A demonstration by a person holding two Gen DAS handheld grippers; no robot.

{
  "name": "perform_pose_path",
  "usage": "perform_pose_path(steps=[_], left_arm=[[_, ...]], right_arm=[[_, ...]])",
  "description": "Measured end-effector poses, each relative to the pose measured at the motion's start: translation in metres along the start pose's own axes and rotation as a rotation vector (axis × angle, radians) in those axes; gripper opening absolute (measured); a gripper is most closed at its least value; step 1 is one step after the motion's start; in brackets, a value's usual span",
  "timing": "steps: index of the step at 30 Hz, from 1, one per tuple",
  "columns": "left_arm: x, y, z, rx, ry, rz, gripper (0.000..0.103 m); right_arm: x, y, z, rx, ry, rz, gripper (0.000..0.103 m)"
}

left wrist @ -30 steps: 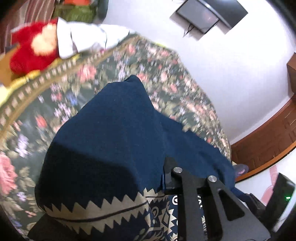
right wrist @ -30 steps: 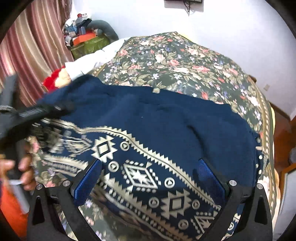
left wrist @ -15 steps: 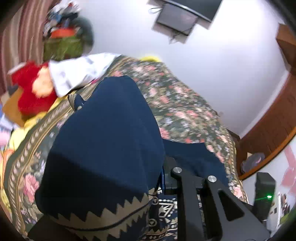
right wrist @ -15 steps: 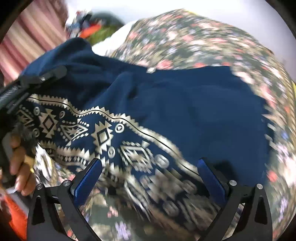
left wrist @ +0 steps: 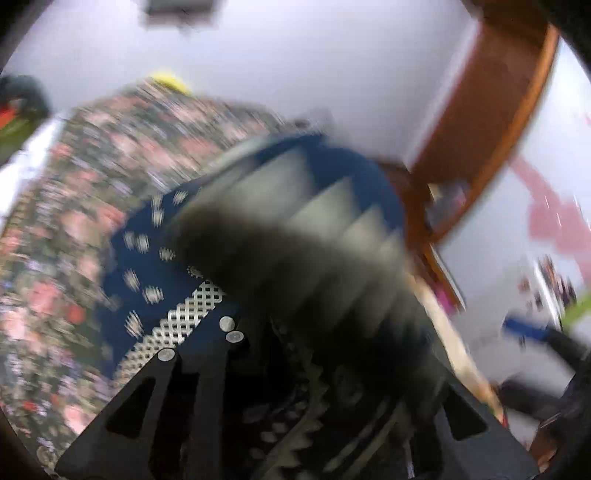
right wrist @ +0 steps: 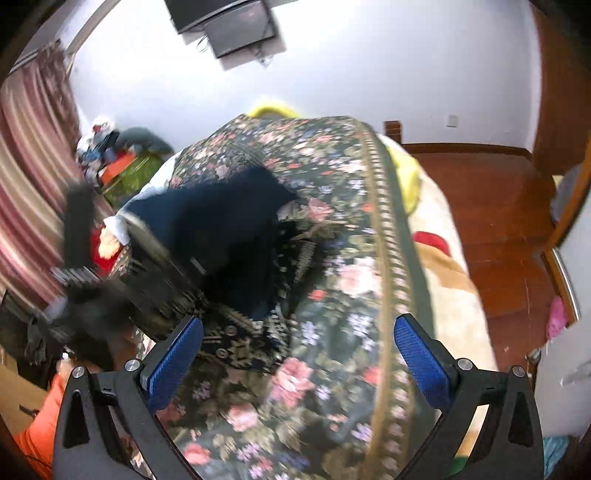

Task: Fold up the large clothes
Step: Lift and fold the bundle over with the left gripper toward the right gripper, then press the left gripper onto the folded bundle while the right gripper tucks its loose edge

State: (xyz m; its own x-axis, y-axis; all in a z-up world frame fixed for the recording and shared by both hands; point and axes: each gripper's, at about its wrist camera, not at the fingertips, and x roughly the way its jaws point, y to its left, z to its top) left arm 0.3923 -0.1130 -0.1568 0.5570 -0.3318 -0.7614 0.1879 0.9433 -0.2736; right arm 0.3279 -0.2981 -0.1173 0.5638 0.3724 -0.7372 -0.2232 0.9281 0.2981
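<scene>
Item: navy garment point(right wrist: 221, 225) with pale geometric border, lying crumpled on the floral bedspread point(right wrist: 332, 369) of a bed.

Containers: a green box point(right wrist: 129, 177) stands far beyond the right fingers, up and to the left, against the striped curtain point(right wrist: 29, 166); mixed clutter is heaped on top of it (contents too blurred to name). No brand, label or writing can be read in either view.

Right gripper point(right wrist: 297, 354): blue-padded fingers point(right wrist: 173, 362) spread wide, nothing between them but bare bedspread. The garment lies ahead of and to the left of them, its patterned hem just beyond the left pad, not touching it.

Left gripper point(left wrist: 236, 332): fingers nearly together, clamped on a fold of the navy garment point(left wrist: 147, 266); a lattice-printed band of the cloth runs straight into the finger tips, and more cloth bulges up just to their right (heavily smeared by motion). The same gripper shows as a dark blurred shape point(right wrist: 79, 236) at the garment's left edge in the right-wrist view.

Other: wall-mounted screen point(right wrist: 225, 26) high above; wooden floor point(right wrist: 498, 221) right of the bed.
</scene>
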Motion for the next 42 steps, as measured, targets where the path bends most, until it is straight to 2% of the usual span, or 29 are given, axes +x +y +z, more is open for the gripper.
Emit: perform_pose_path(steps=[2,3,7,10,14,15,17,21,26,28,32,35,38,42], left_arm=[[0.029,-0.008,-0.016,0.037,0.11,-0.005,0.019],[0.035,-0.009,-0.021,0.054,0.128,0.005,0.019],[0.028,-0.011,-0.027,0.129,0.118,0.026,0.021],[0.015,-0.009,-0.026,0.146,0.121,-0.003,0.035],[-0.011,-0.015,-0.036,0.201,0.126,-0.065,0.067],[-0.02,-0.017,-0.04,0.218,0.118,-0.071,0.07],[-0.034,-0.018,-0.045,0.236,0.107,-0.066,0.07],[-0.064,-0.002,-0.045,0.208,0.08,-0.067,0.071],[-0.083,0.034,-0.029,0.118,0.023,-0.007,0.076],[-0.083,0.051,-0.027,0.079,0.006,0.033,0.079],[-0.054,0.079,-0.035,0.053,0.088,0.089,0.08],[-0.046,0.097,-0.051,-0.013,0.098,0.014,0.09],[-0.042,0.105,-0.059,-0.035,0.126,-0.028,0.093],[-0.044,0.099,-0.069,0.029,0.142,-0.039,0.093]], right_arm=[[-0.01,-0.007,-0.004,0.018,-0.006,-0.004,0.103],[-0.014,-0.01,-0.007,0.023,-0.008,-0.004,0.103],[-0.02,-0.016,-0.016,0.023,-0.008,-0.006,0.103],[-0.017,-0.018,-0.017,0.014,-0.002,-0.021,0.103],[-0.014,-0.019,-0.017,0.018,-0.002,-0.006,0.103],[-0.014,-0.018,-0.015,0.021,-0.004,-0.001,0.103],[-0.014,-0.015,-0.012,0.021,-0.006,0.011,0.103],[-0.004,-0.001,0.003,0.015,-0.006,0.054,0.103],[0.023,0.026,0.017,0.006,0.02,0.113,0.103],[0.047,0.037,0.017,-0.003,0.061,0.128,0.103],[0.093,0.037,0.001,0.005,0.173,0.073,0.103],[0.117,0.018,-0.021,0.048,0.27,0.047,0.103],[0.126,-0.001,-0.041,0.1,0.342,0.092,0.103],[0.117,-0.005,-0.046,0.065,0.343,0.091,0.103]])
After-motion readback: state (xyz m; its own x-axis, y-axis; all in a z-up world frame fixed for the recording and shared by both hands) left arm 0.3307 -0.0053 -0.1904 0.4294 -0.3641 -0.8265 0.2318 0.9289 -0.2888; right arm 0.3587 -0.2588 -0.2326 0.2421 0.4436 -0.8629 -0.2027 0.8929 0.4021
